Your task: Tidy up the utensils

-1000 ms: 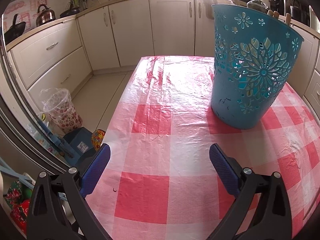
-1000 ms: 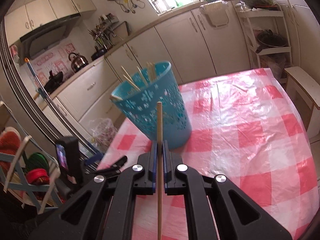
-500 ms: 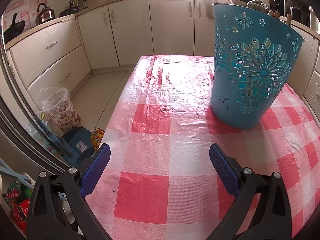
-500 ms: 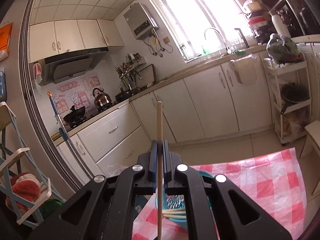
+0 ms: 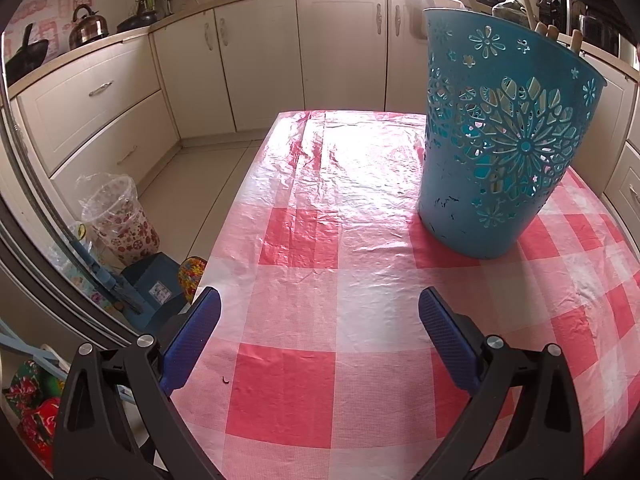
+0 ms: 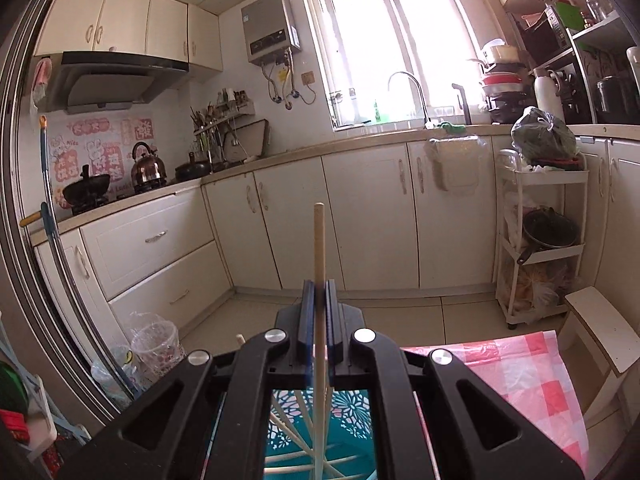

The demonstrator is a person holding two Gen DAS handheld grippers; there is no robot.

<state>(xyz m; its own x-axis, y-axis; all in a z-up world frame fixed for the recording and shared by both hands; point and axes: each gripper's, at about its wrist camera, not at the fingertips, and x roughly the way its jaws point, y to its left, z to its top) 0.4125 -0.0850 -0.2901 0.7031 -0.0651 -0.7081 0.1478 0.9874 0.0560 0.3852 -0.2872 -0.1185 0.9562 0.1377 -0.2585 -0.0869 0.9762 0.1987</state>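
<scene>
A teal perforated basket (image 5: 500, 140) stands on the red-checked tablecloth (image 5: 320, 280), ahead and right of my left gripper (image 5: 318, 312), which is open and empty just above the cloth. My right gripper (image 6: 319, 292) is shut on a wooden chopstick (image 6: 319, 240) held upright. It hovers right over the basket's opening (image 6: 344, 412); the stick's lower end reaches down into the basket among several other chopsticks (image 6: 288, 436). In the left wrist view, wooden utensil tips (image 5: 552, 32) stick out above the basket's rim.
Kitchen cabinets (image 5: 340, 60) line the far walls. A lined bin (image 5: 120, 220) and a blue box (image 5: 154, 284) stand on the floor left of the table. A white trolley (image 6: 540, 248) and a stool (image 6: 600, 332) stand to the right.
My right gripper rose from beside the basket and tilted level, and now holds the chopstick over the basket's opening. The left gripper stayed in place, open.
</scene>
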